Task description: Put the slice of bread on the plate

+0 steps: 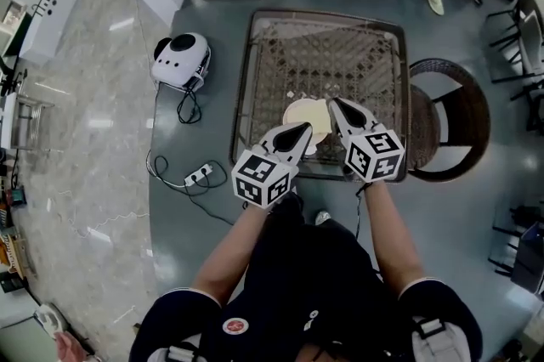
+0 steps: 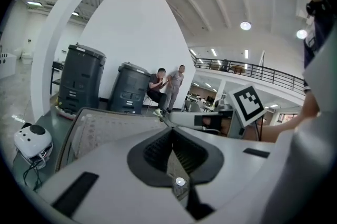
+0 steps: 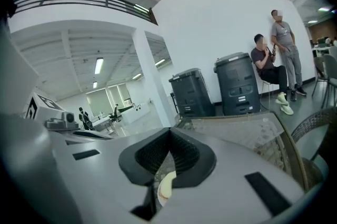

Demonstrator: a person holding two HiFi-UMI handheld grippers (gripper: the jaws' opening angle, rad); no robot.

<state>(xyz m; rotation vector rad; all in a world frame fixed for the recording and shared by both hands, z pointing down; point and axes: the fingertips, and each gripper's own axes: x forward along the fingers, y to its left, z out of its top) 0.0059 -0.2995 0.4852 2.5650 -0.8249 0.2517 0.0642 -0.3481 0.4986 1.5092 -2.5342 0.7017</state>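
Checked left gripper (image 1: 297, 132) first. Found it fully shut with nothing held. Located just left of plate (image 1: 314, 146), above it and not touching. Noted forearm straight out from body, with gripper aimed forward and slightly down, marker cube on top.

Located plate on counter (image 1: 323, 54), between the two gripper tips. Read cream patch on plate as bread (image 1: 308, 115). Could not trace border between slice and plate from head view. Judged slice to be on plate already, so task done or close to it.

Judged bread light, soft and easily dented or torn, crumbly at the crust and not slippery. Would take hold at one edge with a shallow bite across the thickness. Would squeeze lightly and keep it flat to avoid folding under its own weight. Would leave it alone if lying wholly inside plate rim.

Checked right gripper (image 1: 340, 108). Found it closed as well and holding nothing. Saw a pale sliver with a brownish edge beneath its jaws in right gripper view, but could not tell plate from bread there. Located over right side of plate, clear of it. Noted forearm mirroring the left, with gripper aimed forward and slightly down, cube on top.
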